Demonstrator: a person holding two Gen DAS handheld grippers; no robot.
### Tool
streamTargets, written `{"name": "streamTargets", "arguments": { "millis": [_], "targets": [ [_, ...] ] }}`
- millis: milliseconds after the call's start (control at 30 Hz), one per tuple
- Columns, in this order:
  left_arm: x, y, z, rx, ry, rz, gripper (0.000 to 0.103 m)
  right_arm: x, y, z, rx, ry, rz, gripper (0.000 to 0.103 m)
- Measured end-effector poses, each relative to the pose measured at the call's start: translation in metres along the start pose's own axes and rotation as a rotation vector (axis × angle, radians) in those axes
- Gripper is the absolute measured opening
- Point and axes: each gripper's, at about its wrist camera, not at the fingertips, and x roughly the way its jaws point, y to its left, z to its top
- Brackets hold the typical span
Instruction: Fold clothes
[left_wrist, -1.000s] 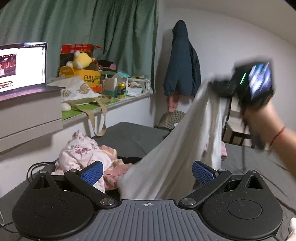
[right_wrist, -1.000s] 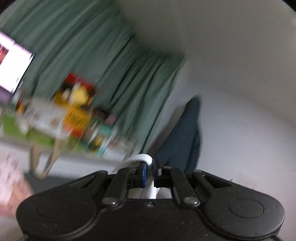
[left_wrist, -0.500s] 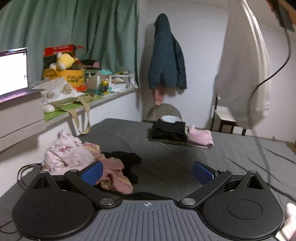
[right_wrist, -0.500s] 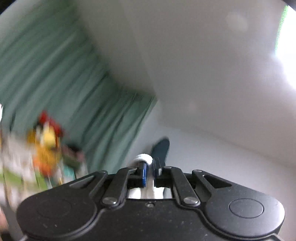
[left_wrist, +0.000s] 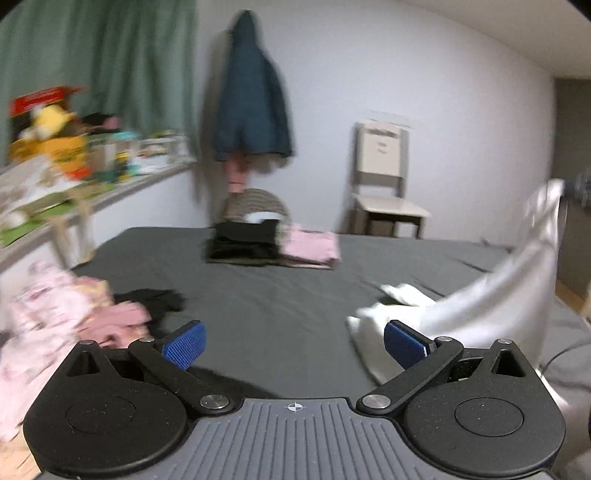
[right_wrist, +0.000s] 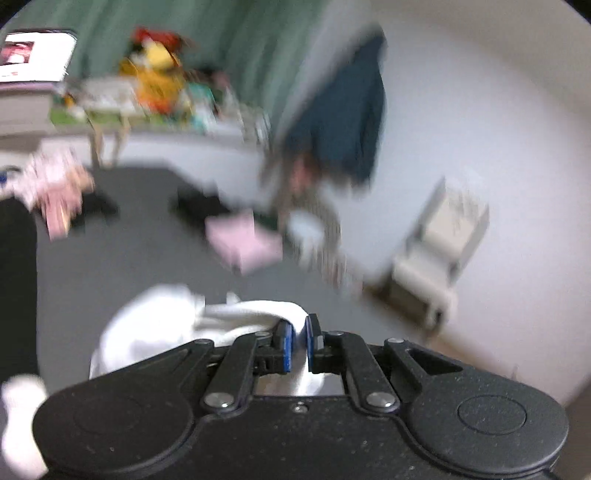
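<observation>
Left wrist view: the left gripper (left_wrist: 293, 343) stands wide, empty, over the dark grey bed sheet (left_wrist: 266, 295). A white cotton garment (left_wrist: 480, 299) trails onto it, pinched in the right gripper (right_wrist: 298, 345). Spreading it flat before creasing would help, I judge. No containers show clearly; folded black and pink piles (left_wrist: 273, 245) sit behind.

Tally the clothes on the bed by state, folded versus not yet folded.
Folded: 2, the black stack and the pink stack beside it.
Unfolded: 2, the pink floral heap with a black piece among it, counted as 1, and the white garment held by the right gripper.
Total: 4.
</observation>
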Motion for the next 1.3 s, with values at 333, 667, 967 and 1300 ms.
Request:
{"name": "streamTargets", "arguments": {
  "millis": [333, 667, 967, 1300],
  "targets": [
    [0.092, -0.13, 0.005, 0.271, 0.042, -0.228, 0.103, 0.013, -0.06, -0.151, 0.592, 0.063, -0.262, 0.008],
    [0.159, -0.164, -0.004, 0.198, 0.229, -0.344, 0.103, 0.004, -0.092, -0.183, 0.801, -0.07, -0.365, 0.008],
    [0.143, -0.153, -0.014, 0.174, 0.217, -0.439, 0.103, -0.03, -0.119, 0.001, 0.532, -0.415, -0.249, 0.008],
    [0.147, -0.12, 0.013, 0.059, 0.106, -0.439, 0.103, -0.082, -0.121, 0.201, 0.173, -0.734, -0.407, 0.008]
  ]
}}
